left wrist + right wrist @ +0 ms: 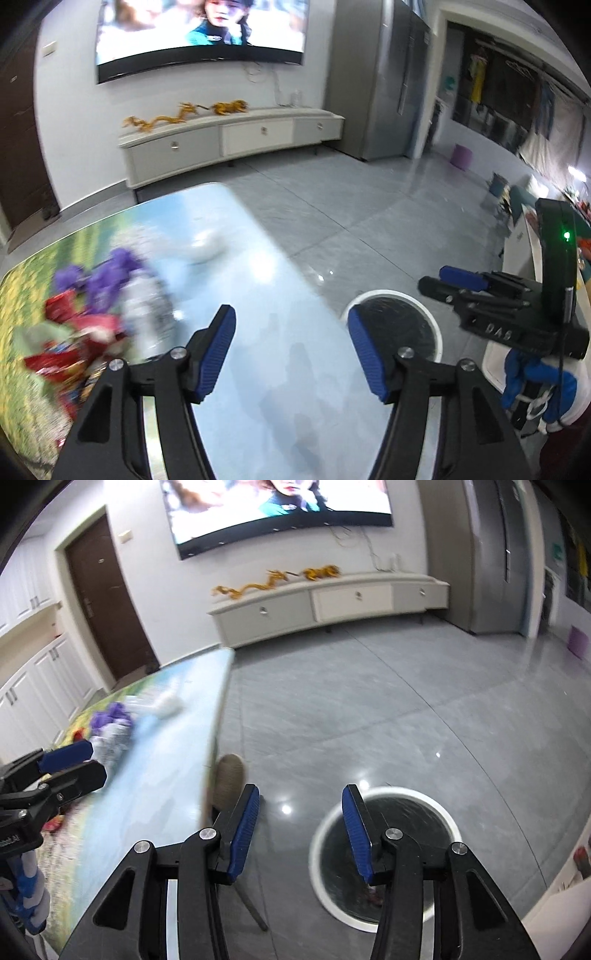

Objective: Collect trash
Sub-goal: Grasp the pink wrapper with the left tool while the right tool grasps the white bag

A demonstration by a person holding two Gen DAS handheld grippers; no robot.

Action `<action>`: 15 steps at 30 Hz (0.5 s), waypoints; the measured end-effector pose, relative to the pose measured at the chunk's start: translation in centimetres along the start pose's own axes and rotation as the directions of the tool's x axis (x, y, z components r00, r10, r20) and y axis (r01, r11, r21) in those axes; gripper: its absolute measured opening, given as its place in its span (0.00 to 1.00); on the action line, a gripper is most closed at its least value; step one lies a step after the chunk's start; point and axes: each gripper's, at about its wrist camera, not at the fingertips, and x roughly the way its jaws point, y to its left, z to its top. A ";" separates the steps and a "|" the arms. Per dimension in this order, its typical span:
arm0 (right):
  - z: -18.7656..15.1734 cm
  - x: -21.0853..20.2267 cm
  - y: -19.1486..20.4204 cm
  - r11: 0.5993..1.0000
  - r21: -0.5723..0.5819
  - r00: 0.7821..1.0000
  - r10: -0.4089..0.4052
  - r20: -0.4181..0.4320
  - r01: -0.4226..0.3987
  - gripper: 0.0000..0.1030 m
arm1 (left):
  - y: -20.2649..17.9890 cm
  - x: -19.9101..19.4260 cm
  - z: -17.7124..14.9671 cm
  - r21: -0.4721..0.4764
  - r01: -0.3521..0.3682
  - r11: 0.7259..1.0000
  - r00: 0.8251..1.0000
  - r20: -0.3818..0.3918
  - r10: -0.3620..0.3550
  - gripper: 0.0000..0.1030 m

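Observation:
A pile of trash lies on the left of the printed table (258, 295): red wrappers (70, 332), a purple crumpled piece (107, 273) and a clear plastic bag (147, 306), all blurred. A white crumpled piece (207, 243) lies farther back. My left gripper (291, 350) is open and empty over the table, to the right of the pile. My right gripper (299, 834) is open and empty above the floor, over the white-rimmed bin (399, 853) with a black liner. The bin also shows in the left wrist view (406, 325). The trash pile shows in the right wrist view (110, 727).
A stool (229, 782) stands by the table's edge. A TV cabinet (229, 140) runs along the far wall under a television (203, 33). A grey fridge (376, 81) stands to the right. A purple bin (461, 157) is on the grey tile floor.

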 end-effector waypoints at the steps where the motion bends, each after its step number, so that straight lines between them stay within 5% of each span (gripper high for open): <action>1: 0.1 -0.1 0.9 1.000 -0.012 1.000 0.008 0.004 -0.008 0.45 | 1.4 -0.9 -0.4 -0.017 -0.013 1.000 1.000 0.010 0.013 0.60; 10: 1.9 -0.6 8.7 0.986 -0.137 0.995 0.099 0.010 -0.097 0.55 | 12.4 -6.5 -5.5 -0.134 -0.135 0.982 0.989 0.035 0.140 0.70; 15: 2.6 0.7 13.1 0.969 -0.179 0.985 0.168 -0.026 -0.170 0.59 | 16.9 -7.1 -8.7 -0.198 -0.138 0.970 0.990 -0.004 0.140 0.70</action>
